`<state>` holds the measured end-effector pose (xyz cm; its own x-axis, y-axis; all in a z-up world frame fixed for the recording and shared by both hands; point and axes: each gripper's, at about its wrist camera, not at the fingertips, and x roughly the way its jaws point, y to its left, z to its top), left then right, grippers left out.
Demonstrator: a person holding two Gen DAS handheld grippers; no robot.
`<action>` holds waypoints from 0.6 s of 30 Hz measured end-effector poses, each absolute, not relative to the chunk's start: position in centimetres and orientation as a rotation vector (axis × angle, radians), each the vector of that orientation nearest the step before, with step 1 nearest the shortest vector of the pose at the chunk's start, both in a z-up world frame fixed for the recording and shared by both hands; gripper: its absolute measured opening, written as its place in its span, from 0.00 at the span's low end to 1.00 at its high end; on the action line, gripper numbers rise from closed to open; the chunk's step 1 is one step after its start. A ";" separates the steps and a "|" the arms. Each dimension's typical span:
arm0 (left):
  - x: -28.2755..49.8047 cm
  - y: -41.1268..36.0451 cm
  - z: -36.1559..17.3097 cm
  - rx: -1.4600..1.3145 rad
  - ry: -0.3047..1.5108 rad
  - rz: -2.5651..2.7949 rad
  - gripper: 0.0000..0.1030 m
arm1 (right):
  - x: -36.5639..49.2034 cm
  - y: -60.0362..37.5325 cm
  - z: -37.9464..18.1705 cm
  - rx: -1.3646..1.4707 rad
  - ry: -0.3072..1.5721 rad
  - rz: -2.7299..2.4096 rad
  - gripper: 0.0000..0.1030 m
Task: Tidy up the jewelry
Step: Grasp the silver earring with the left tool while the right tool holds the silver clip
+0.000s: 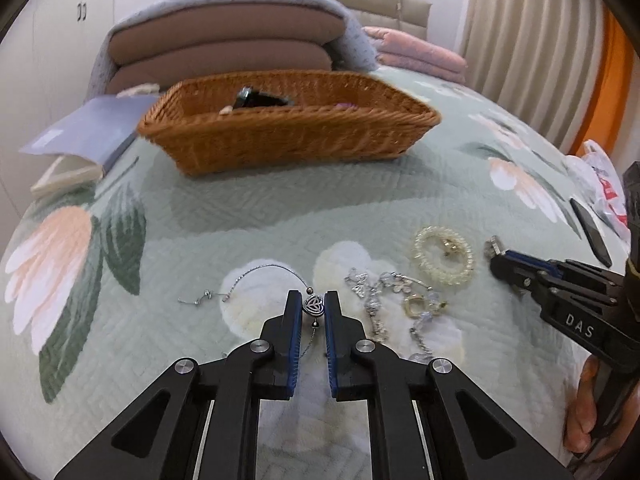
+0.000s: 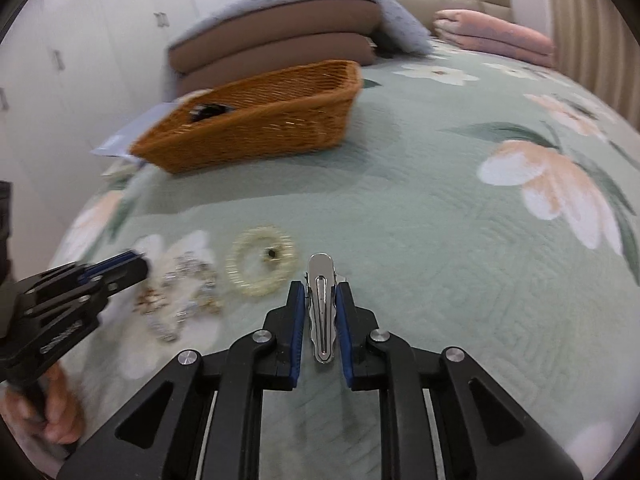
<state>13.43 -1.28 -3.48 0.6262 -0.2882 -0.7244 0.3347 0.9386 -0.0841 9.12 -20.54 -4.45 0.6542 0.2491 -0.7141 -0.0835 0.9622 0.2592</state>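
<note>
left wrist: left gripper [image 1: 313, 307] pinches the heart charm [image 1: 313, 305] of a silver chain bracelet [image 1: 262, 276] lying on the quilt [image 1: 280, 208]; lift slowly so the trailing chain clears, then carry to the wicker basket [image 1: 288, 136] | right wrist: right gripper [image 2: 321, 300] clamps a shiny chrome hair clip [image 2: 321, 312], upright between the pads, near the pearly beaded bracelet [image 2: 260, 266]

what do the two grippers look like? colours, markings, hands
Both alike: the left gripper and right gripper have matte black angular linkages with silver round pivot bolts and blue ribbed pads on the fingers. White lettering "DAS" marks the right one's side. Bare hand, no sleeve or cable visible.
</note>
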 end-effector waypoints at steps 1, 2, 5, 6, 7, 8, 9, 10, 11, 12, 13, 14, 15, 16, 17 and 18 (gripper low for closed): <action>13.1 -1.2 -3.3 0.064 0.806 -0.360 0.11 | 8.8 -20.6 -4.2 0.220 0.819 0.210 0.18; 12.8 -1.2 -3.1 0.067 0.789 -0.363 0.11 | 8.3 -20.8 -3.8 0.227 0.793 0.230 0.18; 12.3 -0.9 -2.6 0.058 0.759 -0.360 0.11 | 7.6 -20.6 -3.1 0.232 0.750 0.261 0.18; 12.2 -0.7 -2.4 0.049 0.750 -0.361 0.11 | 7.4 -20.5 -2.9 0.229 0.743 0.265 0.18; 12.1 -0.6 -2.3 0.041 0.742 -0.364 0.11 | 7.3 -20.4 -2.8 0.226 0.736 0.268 0.18; 12.0 -0.5 -2.0 0.031 0.732 -0.365 0.11 | 7.2 -20.4 -2.6 0.222 0.730 0.268 0.18; 11.8 -0.3 -1.7 0.021 0.719 -0.366 0.11 | 7.1 -20.4 -2.4 0.218 0.724 0.266 0.18; 11.7 -0.2 -1.5 0.013 0.710 -0.369 0.11 | 7.0 -20.3 -2.2 0.216 0.718 0.265 0.18; 11.6 -0.1 -1.3 0.006 0.700 -0.372 0.11 | 6.9 -20.3 -1.9 0.218 0.712 0.266 0.18; 11.5 0.0 -1.0 0.001 0.691 -0.374 0.11 | 7.0 -20.3 -1.6 0.224 0.706 0.269 0.18; 11.3 0.2 -0.6 -0.008 0.676 -0.379 0.11 | 7.0 -20.3 -1.3 0.230 0.700 0.276 0.18; 11.2 0.3 -0.3 -0.014 0.668 -0.385 0.11 | 7.2 -20.2 -0.7 0.227 0.690 0.280 0.18; 11.1 0.4 0.0 -0.023 0.659 -0.395 0.11 | 7.4 -20.0 -0.1 0.216 0.679 0.276 0.18; 11.0 0.6 0.5 -0.034 0.647 -0.411 0.11 | 7.5 -20.0 0.4 0.207 0.669 0.275 0.18; 10.9 0.7 0.9 -0.038 0.637 -0.424 0.11 | 7.8 -19.8 1.2 0.197 0.656 0.279 0.18; 10.8 0.8 1.4 -0.037 0.623 -0.430 0.11 | 8.0 -19.7 1.7 0.188 0.647 0.280 0.18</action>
